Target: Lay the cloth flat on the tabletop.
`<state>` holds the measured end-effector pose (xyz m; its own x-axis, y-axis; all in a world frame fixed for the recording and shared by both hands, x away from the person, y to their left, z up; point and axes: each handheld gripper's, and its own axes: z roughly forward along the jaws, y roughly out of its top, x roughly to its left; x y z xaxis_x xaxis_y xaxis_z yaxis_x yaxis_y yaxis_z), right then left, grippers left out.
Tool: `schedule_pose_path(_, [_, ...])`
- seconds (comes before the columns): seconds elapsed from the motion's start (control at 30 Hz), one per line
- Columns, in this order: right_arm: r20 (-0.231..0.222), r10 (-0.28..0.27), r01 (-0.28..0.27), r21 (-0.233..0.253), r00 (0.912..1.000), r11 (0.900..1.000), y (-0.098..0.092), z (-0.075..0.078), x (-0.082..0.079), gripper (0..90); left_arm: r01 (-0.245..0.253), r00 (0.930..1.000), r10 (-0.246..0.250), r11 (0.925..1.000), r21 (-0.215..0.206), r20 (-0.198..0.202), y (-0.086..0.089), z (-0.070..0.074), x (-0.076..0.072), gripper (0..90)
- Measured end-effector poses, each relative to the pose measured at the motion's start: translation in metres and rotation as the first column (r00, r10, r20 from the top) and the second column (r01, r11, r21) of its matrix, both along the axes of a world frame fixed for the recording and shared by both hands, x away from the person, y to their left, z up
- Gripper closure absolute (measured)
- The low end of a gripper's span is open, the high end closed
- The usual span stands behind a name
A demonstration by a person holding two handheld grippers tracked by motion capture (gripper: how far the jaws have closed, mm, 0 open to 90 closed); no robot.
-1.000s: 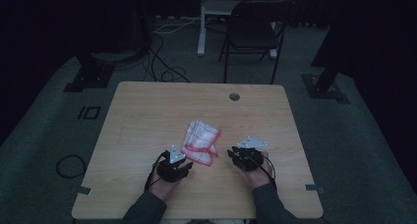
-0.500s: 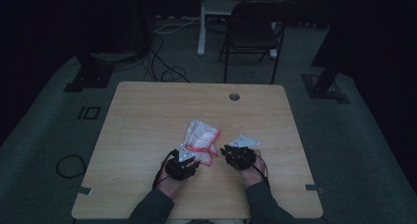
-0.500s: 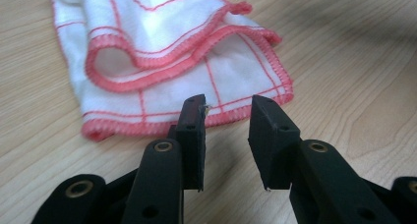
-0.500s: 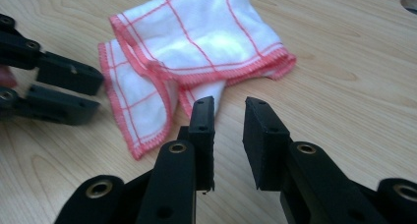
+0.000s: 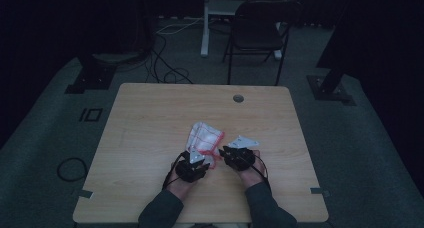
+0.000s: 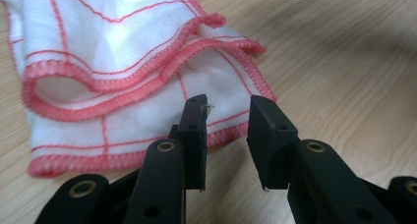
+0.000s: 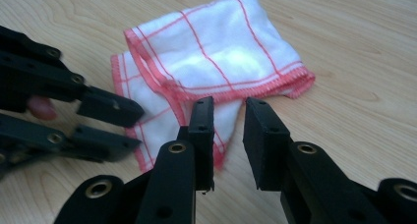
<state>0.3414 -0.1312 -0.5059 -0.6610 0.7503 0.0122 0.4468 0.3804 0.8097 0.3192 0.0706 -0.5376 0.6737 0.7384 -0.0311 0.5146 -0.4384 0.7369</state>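
Both grippers have closed in on the cloth (image 5: 205,138) since a second ago, when they sat farther apart. My left gripper (image 6: 227,128) holds its jaws narrowly parted, empty, the cloth's red-hemmed near corner just ahead of and partly between the tips. My right gripper (image 7: 228,123) matches it: a slim gap, nothing held, the folded edge just beyond its tips. I judge both are lined up to pinch neighbouring corners so the crumpled cloth can be spread on the table (image 5: 150,113).
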Motion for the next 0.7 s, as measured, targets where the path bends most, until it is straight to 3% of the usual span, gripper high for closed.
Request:
schedule_pose_path(0.2, [-0.007,0.013,-0.013,0.012,0.9999,1.000,0.006,-0.001,0.003,73.5,-0.007,1.0000,0.007,0.9999,0.010,-0.003,-0.001,-0.003,0.002,70.5])
schedule_pose_path(0.47, [-0.004,0.053,-0.053,0.014,0.9986,0.998,0.023,-0.004,0.007,65.7,-0.004,1.0000,0.004,0.9999,0.011,-0.002,0.000,-0.004,0.002,70.9])
schedule_pose_path(0.63, [-0.011,0.084,-0.084,-0.025,0.9964,0.996,0.034,-0.005,0.014,64.5,-0.007,1.0000,0.007,0.9998,0.016,0.002,0.000,-0.004,0.002,71.3])
schedule_pose_path(0.7, [-0.013,0.083,-0.083,-0.038,0.9965,0.996,0.038,-0.006,0.017,69.5,-0.010,1.0000,0.010,0.9998,0.017,0.003,0.001,-0.004,0.001,72.2])
